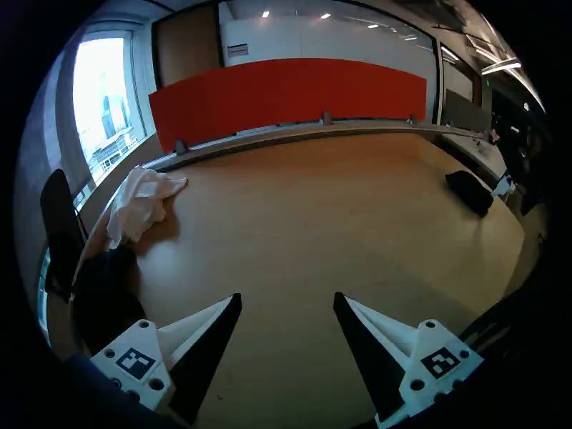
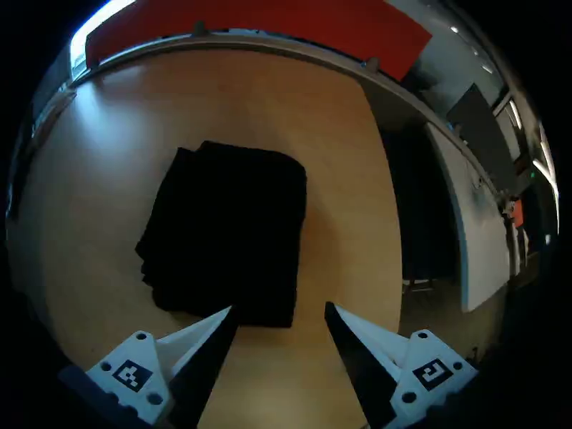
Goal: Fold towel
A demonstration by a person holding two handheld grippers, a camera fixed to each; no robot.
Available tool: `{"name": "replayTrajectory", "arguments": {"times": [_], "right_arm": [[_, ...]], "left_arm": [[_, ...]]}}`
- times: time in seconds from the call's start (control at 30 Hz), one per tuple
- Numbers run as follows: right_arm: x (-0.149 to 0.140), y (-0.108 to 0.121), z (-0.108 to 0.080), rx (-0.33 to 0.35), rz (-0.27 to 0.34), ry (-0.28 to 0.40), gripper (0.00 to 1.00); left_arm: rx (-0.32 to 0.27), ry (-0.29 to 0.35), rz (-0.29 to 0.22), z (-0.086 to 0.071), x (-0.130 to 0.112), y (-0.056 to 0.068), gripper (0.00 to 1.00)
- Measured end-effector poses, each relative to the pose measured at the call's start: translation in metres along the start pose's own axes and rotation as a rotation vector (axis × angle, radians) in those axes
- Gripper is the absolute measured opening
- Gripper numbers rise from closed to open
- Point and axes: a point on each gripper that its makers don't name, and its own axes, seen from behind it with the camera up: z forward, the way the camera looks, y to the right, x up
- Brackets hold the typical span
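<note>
A black towel [image 2: 225, 236], folded into a flat rectangle, lies on the wooden table [image 2: 214, 93] just ahead of my right gripper [image 2: 279, 314]. That gripper is open, its fingertips hovering at the towel's near edge with nothing between them. In the left gripper view the same black towel [image 1: 470, 190] shows small at the far right of the table. A crumpled white towel [image 1: 141, 200] lies at the table's far left edge. My left gripper [image 1: 287, 302] stands open over bare wood [image 1: 300, 214], well short of the white towel.
A red divider panel [image 1: 286, 96] runs along the table's far edge. A dark chair [image 1: 61, 229] stands at the left by a bright window [image 1: 104, 107]. A dark cloth or bag [image 1: 104, 293] sits at the near left. The table's right edge drops off beside a white desk [image 2: 472, 229].
</note>
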Motion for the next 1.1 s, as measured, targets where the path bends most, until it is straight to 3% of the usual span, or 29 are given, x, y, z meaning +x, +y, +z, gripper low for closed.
{"name": "replayTrajectory", "arguments": {"times": [0.3, 0.77, 1.1], "right_arm": [[0.006, -0.006, -0.006, 0.000, 0.050, 0.038, 1.00], [0.018, -0.022, -0.005, 0.017, 0.265, 0.094, 1.00], [0.036, -0.023, -0.018, -0.020, 0.295, 0.190, 1.00]], "left_arm": [[0.003, 0.007, -0.015, 0.000, 0.001, -0.001, 0.96], [0.013, 0.013, -0.029, -0.002, 0.001, -0.002, 0.96], [0.017, 0.017, -0.036, -0.002, 0.005, -0.007, 0.96]]}}
